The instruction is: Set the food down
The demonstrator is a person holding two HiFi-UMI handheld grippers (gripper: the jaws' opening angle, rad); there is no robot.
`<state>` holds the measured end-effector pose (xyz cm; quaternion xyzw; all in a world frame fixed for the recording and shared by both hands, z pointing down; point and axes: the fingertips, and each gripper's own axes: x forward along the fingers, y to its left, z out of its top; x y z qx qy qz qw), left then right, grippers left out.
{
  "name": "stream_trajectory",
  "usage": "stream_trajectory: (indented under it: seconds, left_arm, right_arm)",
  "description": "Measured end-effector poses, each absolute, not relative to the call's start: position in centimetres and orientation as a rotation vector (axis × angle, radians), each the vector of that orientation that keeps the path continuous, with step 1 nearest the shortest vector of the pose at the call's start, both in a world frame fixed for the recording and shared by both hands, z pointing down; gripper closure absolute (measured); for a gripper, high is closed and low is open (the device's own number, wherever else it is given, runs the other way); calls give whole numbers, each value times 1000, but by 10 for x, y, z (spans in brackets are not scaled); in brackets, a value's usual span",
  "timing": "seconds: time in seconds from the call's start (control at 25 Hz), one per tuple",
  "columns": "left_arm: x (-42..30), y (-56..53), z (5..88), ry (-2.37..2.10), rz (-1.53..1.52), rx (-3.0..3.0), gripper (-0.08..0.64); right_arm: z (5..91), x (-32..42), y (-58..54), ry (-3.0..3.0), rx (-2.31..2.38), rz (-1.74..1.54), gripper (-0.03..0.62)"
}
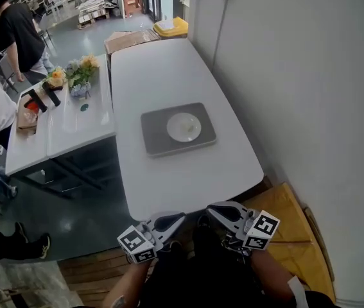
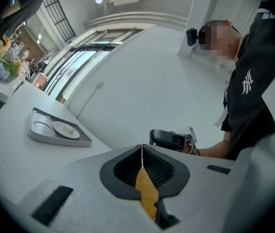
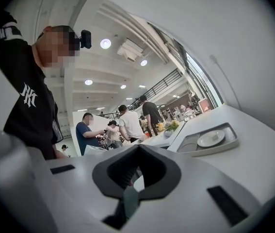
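Note:
A grey tray (image 1: 159,140) lies in the middle of the long white table (image 1: 188,178). On it sits a white plate (image 1: 183,127) with a small pale bit of food (image 1: 189,129). Both grippers hang off the table's near edge, close to the person's body, tips turned toward each other. My left gripper (image 1: 172,221) is shut with nothing between its jaws. My right gripper (image 1: 217,211) is shut and empty too. The left gripper view shows the tray (image 2: 44,136) and plate (image 2: 65,128) far off at left; the right gripper view shows the tray (image 3: 224,147) and plate (image 3: 211,138) at right.
A second white table (image 1: 72,127) at the left bears flowers (image 1: 79,72) and dark bottles (image 1: 43,98). People (image 1: 15,31) stand beside it. Cardboard boxes (image 1: 130,40) sit past the far end. A white wall (image 1: 297,76) runs along the right, and a yellow-brown seat (image 1: 291,226) is below it.

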<state>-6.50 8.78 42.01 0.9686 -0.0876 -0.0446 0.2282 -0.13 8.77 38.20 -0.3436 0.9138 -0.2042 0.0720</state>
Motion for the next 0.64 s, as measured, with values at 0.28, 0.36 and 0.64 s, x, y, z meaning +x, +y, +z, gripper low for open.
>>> stream_trajectory:
  seconds: [0.28,0.36,0.64]
  left_arm:
    - [-93,115,413,-230,-122,2695,554]
    - [-93,119,406,-225,-124,2714,554]
    - [-70,128,390,-241,-97,2793,554]
  right_arm:
    - [379,-21,128,2730,-1082,-618,589]
    - [377,-21,131,2729,-1090,-613,589]
    - [365,-16,126,2821,-1085,-489,589]
